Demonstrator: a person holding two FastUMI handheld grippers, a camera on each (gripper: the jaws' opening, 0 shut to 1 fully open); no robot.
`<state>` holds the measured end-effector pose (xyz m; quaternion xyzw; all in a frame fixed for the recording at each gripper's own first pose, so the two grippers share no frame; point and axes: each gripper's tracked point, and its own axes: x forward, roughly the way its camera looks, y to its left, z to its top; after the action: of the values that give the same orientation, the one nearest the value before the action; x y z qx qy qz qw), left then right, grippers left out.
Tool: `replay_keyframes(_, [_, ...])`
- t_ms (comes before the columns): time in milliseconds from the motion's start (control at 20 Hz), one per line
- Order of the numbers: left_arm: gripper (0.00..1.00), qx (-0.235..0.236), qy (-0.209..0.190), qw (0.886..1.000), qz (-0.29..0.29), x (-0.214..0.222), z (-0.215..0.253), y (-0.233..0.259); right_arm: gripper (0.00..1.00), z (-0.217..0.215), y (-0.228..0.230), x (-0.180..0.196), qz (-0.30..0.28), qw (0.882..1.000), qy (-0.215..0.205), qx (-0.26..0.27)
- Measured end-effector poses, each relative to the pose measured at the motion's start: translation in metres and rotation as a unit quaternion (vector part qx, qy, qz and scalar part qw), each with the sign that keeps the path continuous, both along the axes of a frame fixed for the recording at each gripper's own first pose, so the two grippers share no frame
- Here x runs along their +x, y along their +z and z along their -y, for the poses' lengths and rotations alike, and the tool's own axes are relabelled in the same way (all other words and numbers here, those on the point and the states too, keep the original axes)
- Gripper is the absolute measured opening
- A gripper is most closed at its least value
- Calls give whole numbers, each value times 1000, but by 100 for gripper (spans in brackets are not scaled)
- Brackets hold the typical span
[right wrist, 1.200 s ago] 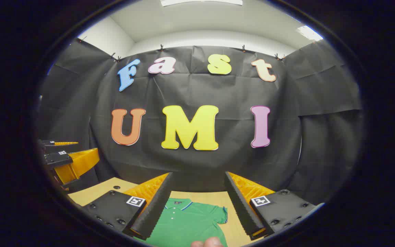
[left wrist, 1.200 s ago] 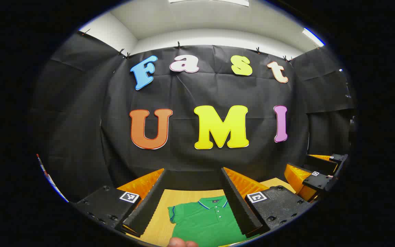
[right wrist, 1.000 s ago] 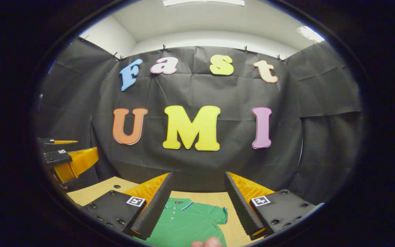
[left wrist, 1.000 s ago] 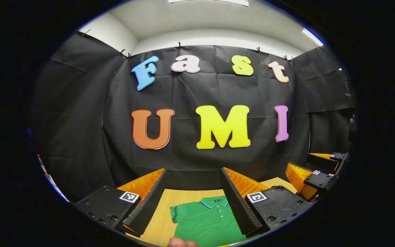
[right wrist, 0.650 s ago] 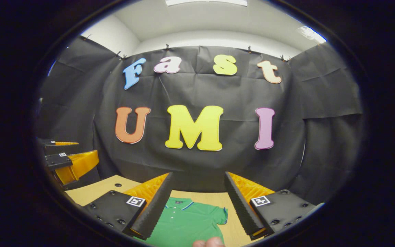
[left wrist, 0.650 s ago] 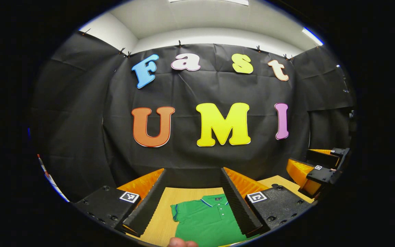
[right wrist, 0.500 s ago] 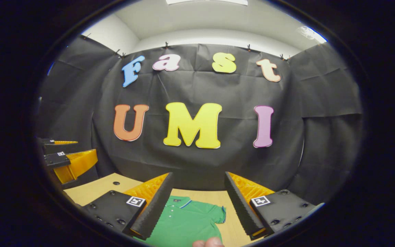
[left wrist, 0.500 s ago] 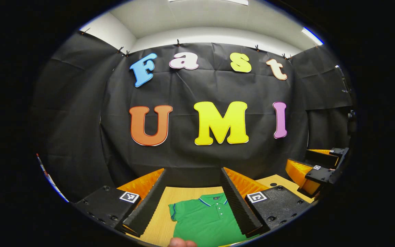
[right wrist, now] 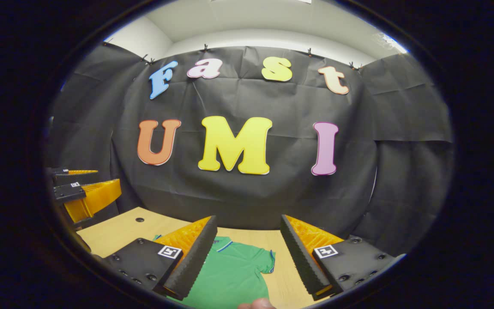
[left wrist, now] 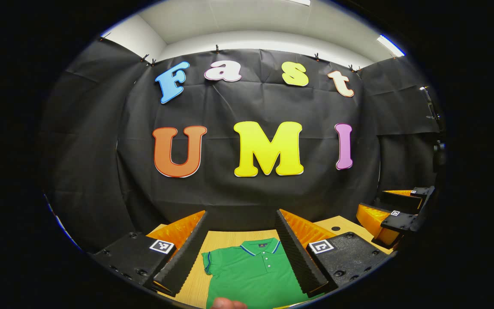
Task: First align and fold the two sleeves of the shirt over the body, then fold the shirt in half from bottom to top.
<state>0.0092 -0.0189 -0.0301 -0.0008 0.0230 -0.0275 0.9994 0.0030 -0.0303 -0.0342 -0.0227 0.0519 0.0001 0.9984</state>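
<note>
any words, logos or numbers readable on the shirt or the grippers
Shirt: small dark patch at the collar, too small to read.
Left gripper: square black-and-white marker tags, a pattern, no words.
Right gripper: the same kind, no words.
No readable text on any of them.

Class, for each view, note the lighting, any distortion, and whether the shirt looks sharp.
Left gripper view: even ceiling light, fisheye bending of the walls, green shirt sharp on the table. Right gripper view: same bending, shirt sharp, no glare.
</note>
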Motion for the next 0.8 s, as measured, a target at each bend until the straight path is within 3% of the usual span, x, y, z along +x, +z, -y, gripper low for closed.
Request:
replay_keyframes(300, [98, 0, -1, 1000, -16, 0, 4, -13, 94, 14, -14, 11, -21, 1000, 4, 4])
replay_keyframes(800, [98, 25, 11, 998, -55, 2, -2, -34, 96, 69, -109, 73, -123, 992, -1, 16])
